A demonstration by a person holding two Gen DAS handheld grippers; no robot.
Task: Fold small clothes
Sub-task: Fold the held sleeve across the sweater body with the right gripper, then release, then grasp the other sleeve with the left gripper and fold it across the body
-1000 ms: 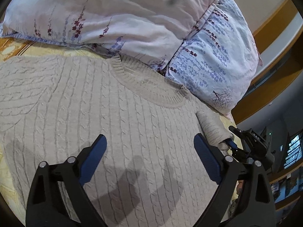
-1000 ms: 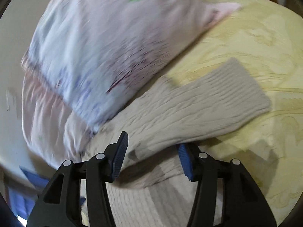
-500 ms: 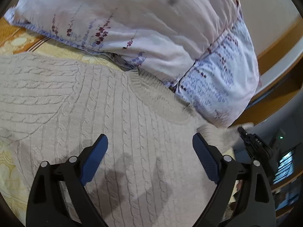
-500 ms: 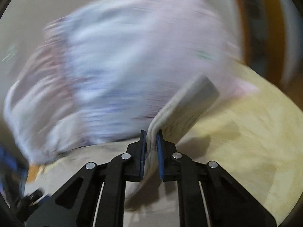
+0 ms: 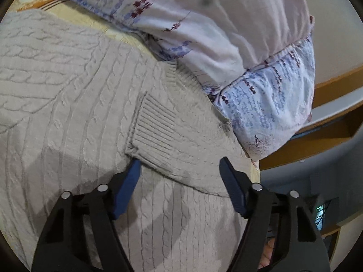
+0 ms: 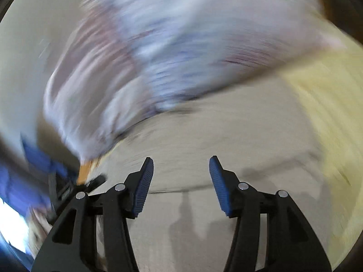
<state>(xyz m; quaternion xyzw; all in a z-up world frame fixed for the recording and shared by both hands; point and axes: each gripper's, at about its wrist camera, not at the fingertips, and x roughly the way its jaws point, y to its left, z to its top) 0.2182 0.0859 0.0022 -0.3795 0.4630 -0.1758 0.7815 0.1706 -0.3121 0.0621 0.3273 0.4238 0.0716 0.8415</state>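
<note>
— What does the sweater (image 5: 74, 104) look like from where you stand?

— Pale grey cable knit, spread flat on the bed's yellow cover (image 5: 115, 31), its ribbed collar (image 5: 179, 77) close under the floral pillow (image 5: 217, 29). At the left it lies broad and smooth. Nearer the middle, one sleeve (image 5: 181, 145) is folded across the chest, its ribbed cuff (image 5: 154, 122) lying flat on the body.

— And the left hand-held gripper (image 5: 180, 170)?

— Released, with nothing clamped. Its jaws have just been closing somewhat, and the folded sleeve's edge lies between the blue pads (image 5: 127, 185) without being pinched.

— What differs from a second ago?

— Then the sleeve lay out at the sweater's right edge, and the chest was bare. Half a second ago the right hand-held gripper (image 6: 181, 172) clenched that sleeve; now its jaws have just been opening and stand apart with nothing between them, above the sweater (image 6: 226, 136). That view is blurred.
</note>
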